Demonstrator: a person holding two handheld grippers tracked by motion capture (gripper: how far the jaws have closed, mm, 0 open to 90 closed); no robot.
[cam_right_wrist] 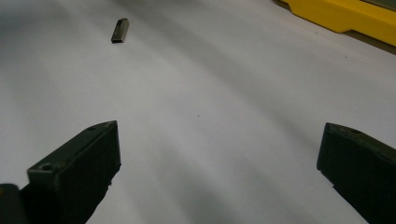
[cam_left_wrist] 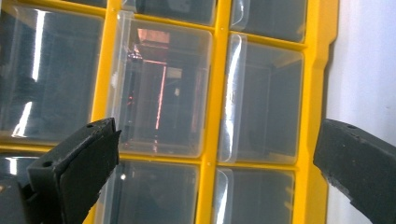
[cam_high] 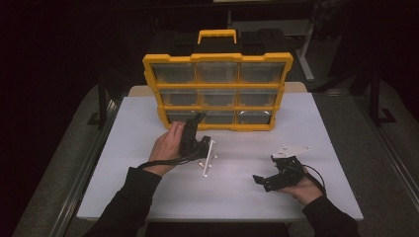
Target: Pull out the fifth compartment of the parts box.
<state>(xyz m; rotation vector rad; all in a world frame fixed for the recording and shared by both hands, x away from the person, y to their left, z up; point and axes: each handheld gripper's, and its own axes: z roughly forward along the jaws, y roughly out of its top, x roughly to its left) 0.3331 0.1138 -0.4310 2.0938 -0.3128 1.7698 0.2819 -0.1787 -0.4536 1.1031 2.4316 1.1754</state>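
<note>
- Right gripper [cam_high: 269, 178]: held low near the front right corner of the table, jaws spread wide with nothing between them; a grey three-cornered plate sits on top of it and a cable loops behind the hand
- Right gripper [cam_right_wrist: 219, 168], in its own view: both black jaws stand far apart over bare white surface
- Small dark piece [cam_right_wrist: 119, 30]: lies flat on the white surface, well ahead of the right gripper, touching nothing
- Left gripper [cam_high: 196, 118]: held by the left hand [cam_high: 167, 146] near the middle of the table, its tips right at the lower left compartment of the organiser; the cable trails back along the forearm
- Left gripper [cam_left_wrist: 215, 158], in its own view: jaws wide apart, framing the clear compartment fronts, gripping nothing
- Yellow organiser [cam_high: 217, 58]: stands upright toward the rear edge of the table, centred, with a yellow handle on top and three rows of three clear-fronted compartments
- Yellow organiser [cam_left_wrist: 212, 116], close up: yellow ribs divide the transparent bins; their contents cannot be told
- White stick pieces [cam_high: 207, 159]: lie on the table just beside the left gripper, toward the centre
- White table [cam_high: 148, 197]: rectangular, carrying everything listed
</note>
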